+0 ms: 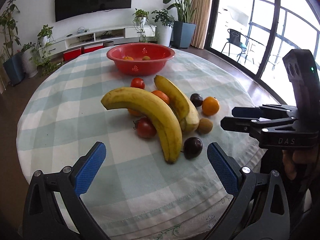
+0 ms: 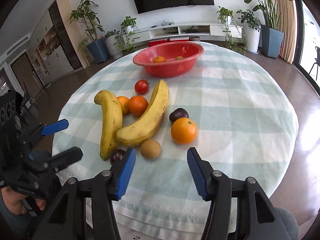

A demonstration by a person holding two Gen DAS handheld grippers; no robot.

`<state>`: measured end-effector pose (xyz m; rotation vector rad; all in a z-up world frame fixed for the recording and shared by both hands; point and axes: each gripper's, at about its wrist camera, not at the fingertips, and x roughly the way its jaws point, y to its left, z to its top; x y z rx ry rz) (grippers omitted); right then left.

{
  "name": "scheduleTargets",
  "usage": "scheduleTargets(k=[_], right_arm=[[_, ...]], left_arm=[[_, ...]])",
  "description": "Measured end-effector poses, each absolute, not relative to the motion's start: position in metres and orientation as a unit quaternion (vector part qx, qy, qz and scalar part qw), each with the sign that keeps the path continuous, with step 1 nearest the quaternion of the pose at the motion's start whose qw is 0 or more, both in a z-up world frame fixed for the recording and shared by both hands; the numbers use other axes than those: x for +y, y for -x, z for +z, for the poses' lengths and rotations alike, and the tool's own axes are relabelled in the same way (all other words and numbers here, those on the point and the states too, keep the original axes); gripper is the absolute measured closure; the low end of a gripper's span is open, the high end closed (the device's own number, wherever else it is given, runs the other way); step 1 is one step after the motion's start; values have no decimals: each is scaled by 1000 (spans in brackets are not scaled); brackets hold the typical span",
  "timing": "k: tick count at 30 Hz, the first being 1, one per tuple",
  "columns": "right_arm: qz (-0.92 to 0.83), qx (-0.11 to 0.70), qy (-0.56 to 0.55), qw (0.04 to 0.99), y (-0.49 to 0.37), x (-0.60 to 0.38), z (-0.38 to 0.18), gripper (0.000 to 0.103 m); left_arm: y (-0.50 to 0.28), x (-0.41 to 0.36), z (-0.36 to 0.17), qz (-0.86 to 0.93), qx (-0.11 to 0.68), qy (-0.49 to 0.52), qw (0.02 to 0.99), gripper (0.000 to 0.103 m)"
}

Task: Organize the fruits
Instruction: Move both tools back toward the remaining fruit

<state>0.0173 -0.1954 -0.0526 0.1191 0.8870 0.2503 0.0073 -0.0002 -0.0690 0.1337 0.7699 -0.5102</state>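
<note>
Two yellow bananas (image 1: pixel 148 108) (image 2: pixel 148 120) lie in a loose pile on the checked tablecloth with tomatoes (image 1: pixel 146 128), oranges (image 2: pixel 184 130), dark round fruits (image 1: pixel 193 147) and a brown kiwi-like fruit (image 2: pixel 150 149). Behind them stands a red bowl (image 1: pixel 140 69) (image 2: pixel 170 70) holding an orange and a small brown fruit. My left gripper (image 1: pixel 156 150) is open and empty, just short of the near banana's tip. My right gripper (image 2: pixel 161 153) is open and empty too, its left pad beside the brown fruit. Each gripper shows at the edge of the other's view.
The round table (image 2: pixel 240 100) drops off close behind both grippers and at the sides. A hand (image 1: pixel 296 160) grips the right tool's handle. Beyond the table are potted plants (image 2: pixel 252 32), a TV unit and a glass door.
</note>
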Motion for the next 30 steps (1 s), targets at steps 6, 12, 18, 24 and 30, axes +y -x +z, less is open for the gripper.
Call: scheduleTargets(k=[6,12,18,24,30], right_arm=[[117,434,-87,889,-10,-199,-59,45],[110,438,-100,887,-6,-205,-61,45],[115,434,-105,887,-5,-206,-59,45],[117,431,-116,887,-4,-211,-60,45],[121,430,-117,887,-2,-211,-59,45]], left_arm=[[-4,-24,-69,-291,360,-96,881,5],[-10,-44,-74,-345,381,-111,851,45],[-16,-62,-81,-377,392,-125,830,54],[-28,-67,-87,-373,405,-123,825,56],[-34,-68,-87,-348,420,-140,826,61]])
